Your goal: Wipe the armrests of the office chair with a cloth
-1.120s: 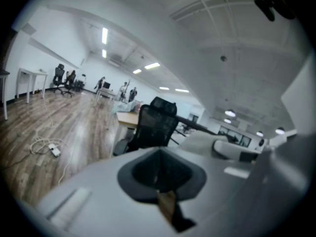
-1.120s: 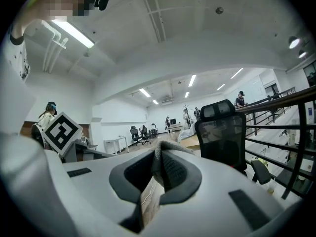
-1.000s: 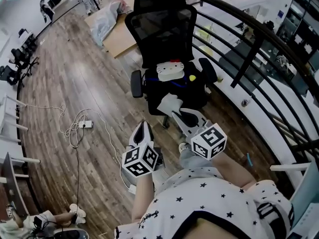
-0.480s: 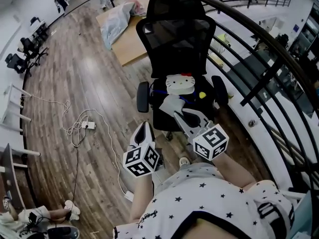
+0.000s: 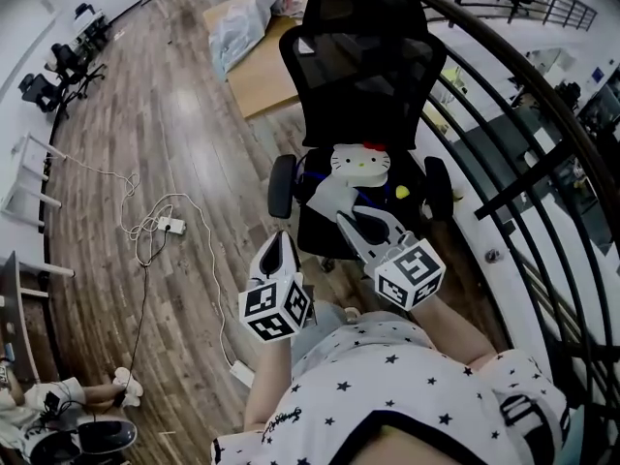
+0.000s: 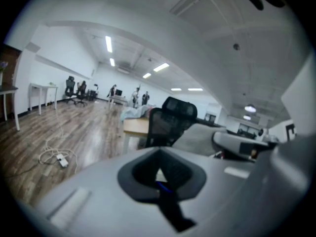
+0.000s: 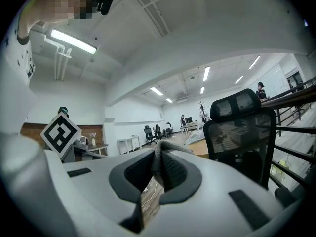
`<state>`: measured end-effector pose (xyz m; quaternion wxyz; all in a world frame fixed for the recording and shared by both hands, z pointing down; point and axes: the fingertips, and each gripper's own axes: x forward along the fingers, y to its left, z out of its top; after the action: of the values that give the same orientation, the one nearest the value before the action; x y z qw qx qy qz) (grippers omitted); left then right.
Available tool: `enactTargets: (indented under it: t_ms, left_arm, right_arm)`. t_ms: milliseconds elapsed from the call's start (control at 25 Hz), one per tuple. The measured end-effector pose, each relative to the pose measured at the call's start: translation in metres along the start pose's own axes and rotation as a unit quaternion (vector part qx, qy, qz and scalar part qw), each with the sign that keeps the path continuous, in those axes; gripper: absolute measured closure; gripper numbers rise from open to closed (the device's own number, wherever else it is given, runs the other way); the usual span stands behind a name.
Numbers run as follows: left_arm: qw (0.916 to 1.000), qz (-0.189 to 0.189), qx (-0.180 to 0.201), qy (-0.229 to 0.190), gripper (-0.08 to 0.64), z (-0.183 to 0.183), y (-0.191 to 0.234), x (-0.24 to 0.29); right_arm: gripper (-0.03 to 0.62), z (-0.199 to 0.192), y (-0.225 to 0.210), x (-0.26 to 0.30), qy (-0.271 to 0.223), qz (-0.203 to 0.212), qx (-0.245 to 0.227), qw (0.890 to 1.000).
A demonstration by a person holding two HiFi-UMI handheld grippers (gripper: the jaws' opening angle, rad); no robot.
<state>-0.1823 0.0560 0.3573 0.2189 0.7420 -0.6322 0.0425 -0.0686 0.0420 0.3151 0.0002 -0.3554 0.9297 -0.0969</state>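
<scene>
Head view: the office chair (image 5: 363, 76) stands on the wooden floor (image 5: 174, 143) facing me, with a railing (image 5: 504, 114) just beside it on the right.
Armrests: I see the left-hand armrest (image 5: 281, 186) and the right-hand armrest (image 5: 438, 188), both dark padded bars flanking the seat and not yet touched. I judge them firm enough to press on, though the chair may roll or swivel under a push.
Seat clutter: a white cat-face cushion (image 5: 359, 164) lies between the armrests.
Cloth: the pale cloth (image 5: 327, 200) hangs over the front of the seat. It looks light, soft and floppy, so I expect it to bunch up unless it is held well in from the edge.
Right hand-held gripper: the right hand-held gripper (image 5: 360, 226) is clamped on a fold of the cloth (image 7: 165, 154). Its own view shows the fabric pinched between the pads (image 7: 174, 169).
Left hand-held gripper: the left hand-held gripper (image 5: 279, 250) has its jaws drawn close with nothing in them. It sits short of the chair, and I could use it to steady the chair.
</scene>
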Motion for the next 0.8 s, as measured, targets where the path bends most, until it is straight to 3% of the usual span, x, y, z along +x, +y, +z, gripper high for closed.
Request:
enactTargets:
  t_ms: [360,800]
  left_arm:
    - [0.9993,0.029,-0.019,0.017,0.554,0.0,0.031,0.034]
    - [0.9985,0.012,-0.012,0.053,0.555,0.006,0.074,0.104]
  right_arm:
    - [0.565,-0.008,-0.032,0.034,0.013,-0.006,0.015,1.0]
    - [0.565,-0.029,-0.073,0.112,0.054,-0.028,0.007,0.998]
